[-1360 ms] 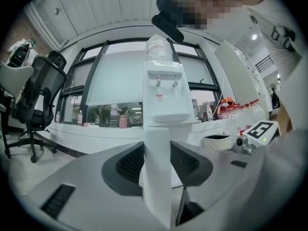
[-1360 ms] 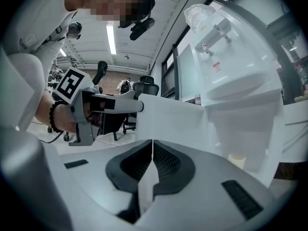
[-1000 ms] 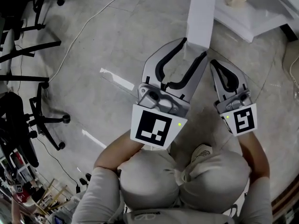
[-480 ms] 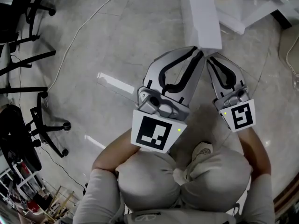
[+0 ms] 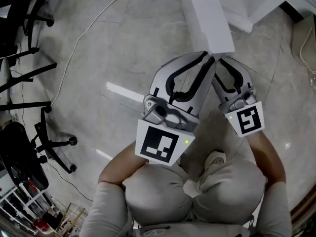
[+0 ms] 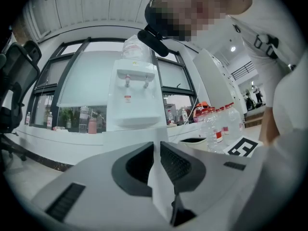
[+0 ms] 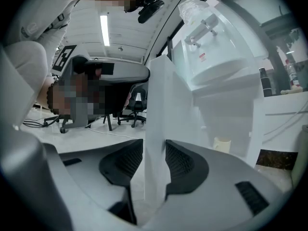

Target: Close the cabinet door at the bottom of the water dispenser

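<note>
The white cabinet door [image 5: 207, 19] stands open, seen edge-on from above in the head view. My left gripper [image 5: 211, 58] has just been closing and is shut on the door's free edge [image 6: 161, 196], its pads [image 6: 173, 162] pressed on both faces. My right gripper [image 5: 222, 61] comes in from the right. Its jaws have just been opening, and the door panel [image 7: 161, 105] stands between them with the pads [image 7: 178, 160] not pressing. The white water dispenser [image 6: 134, 100] rises behind the door, and it also shows in the right gripper view [image 7: 216, 57].
Black office chairs [image 5: 29, 48] stand at the left, and a white cable [image 5: 84, 38] crosses the pale floor. The dispenser's white base [image 5: 256, 4] is at the top right. Large water bottles [image 6: 216, 129] stand to the right of the dispenser. The person's knees [image 5: 197, 191] are just below the grippers.
The left jaws, wide around the door's end a second ago, have shut on its edge. The right jaws, shut beside the door before, now stand open around it. The door has swung slightly left.
</note>
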A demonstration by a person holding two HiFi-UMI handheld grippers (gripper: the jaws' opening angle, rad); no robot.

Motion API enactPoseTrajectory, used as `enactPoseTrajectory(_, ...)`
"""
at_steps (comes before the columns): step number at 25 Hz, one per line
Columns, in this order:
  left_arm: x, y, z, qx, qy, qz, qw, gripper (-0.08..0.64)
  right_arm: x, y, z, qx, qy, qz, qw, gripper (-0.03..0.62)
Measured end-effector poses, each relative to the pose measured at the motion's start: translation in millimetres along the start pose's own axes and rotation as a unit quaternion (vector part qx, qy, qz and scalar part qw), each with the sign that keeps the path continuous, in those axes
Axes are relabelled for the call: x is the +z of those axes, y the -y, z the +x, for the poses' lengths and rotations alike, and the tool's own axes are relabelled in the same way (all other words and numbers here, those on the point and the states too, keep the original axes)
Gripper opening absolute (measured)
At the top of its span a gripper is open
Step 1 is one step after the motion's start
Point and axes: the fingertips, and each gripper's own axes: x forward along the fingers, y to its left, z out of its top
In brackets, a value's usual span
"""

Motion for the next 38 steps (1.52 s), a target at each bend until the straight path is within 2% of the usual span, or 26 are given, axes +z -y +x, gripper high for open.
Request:
enactPoseTrajectory(7,-1.8,12.3,12.1,-0.023,0.003,-0.003,0.9997,0.049,-2.5,11.9,-1.9,-0.026,0.0,-0.003,1.0,0.175)
enactPoseTrajectory(17,0.0,30.2,36.1,-0.058,0.004,0.0,0.9983,0.054,-5.4,41.4,-8.3,-0.072,0.002,0.006,0.997,0.175)
enactPoseTrajectory(21,-1.2,37.2,43.8,-0.074,0.002,0.016,0.9971,0.055,-10.8,53.4,-15.4,-0.083,-0.005,0.01,0.996,0.175)
enactPoseTrajectory(24,-2.3,33.2,41.9,-0.075,0.001,0.03,0.9967,0.055,-9.0,64.0,-18.6,-0.097,-0.002,0.017,0.995,0.175)
enactPoseTrajectory(30,-8.6,22.1,50.5,-0.064,0.0,0.025,0.9976,0.055,-14.2,90.2,-32.2,-0.135,-0.01,0.015,0.991,0.175)
enactPoseTrajectory(38,-23.3,32.6,80.2,-0.085,0.002,0.025,0.9961,0.054,-15.0,117.5,-38.8,-0.175,-0.007,0.015,0.985,0.175)
